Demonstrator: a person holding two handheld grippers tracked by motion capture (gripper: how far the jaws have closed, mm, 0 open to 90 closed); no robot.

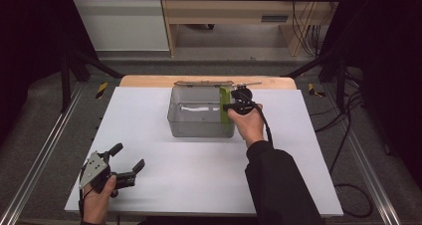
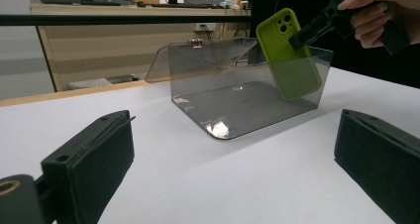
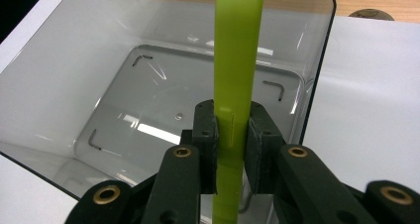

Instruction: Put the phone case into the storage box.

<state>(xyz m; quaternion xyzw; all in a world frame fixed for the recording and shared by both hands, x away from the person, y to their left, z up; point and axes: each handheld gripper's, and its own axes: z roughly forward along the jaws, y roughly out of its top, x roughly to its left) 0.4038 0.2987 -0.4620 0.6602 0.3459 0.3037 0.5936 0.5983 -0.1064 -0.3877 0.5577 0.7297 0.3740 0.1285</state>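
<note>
I have the right claw [image 1: 230, 107] clamped on a green phone case [image 1: 225, 104], just right of centre in the high view, at the right end of the clear plastic box [image 1: 194, 128]. In the right gripper view the case [image 3: 236, 75] runs edge-on up the middle of the frame, pinched between my two black pads [image 3: 208, 135], with the box's floor [image 3: 163, 105] spread out behind it. From the left gripper view, the case [image 2: 289, 60] sits in the upper right of the frame, tilted, its lower half down inside the box [image 2: 237, 100] against the right wall and its camera end poking above the rim. I can see the right claw [image 2: 306, 33] gripping it on its upper edge there, with my hand [image 2: 384, 11] in the top right corner.

The box's lid [image 1: 204, 83] is swung open behind it, at the far edge of the white desk [image 1: 164, 160].

My left claw [image 1: 128, 158] rests at the lower left of the high view, jaws spread wide and gripping nothing, well apart from the box. Its own view shows the jaws at the bottom corners with bare desk [image 2: 223, 184] between.
</note>
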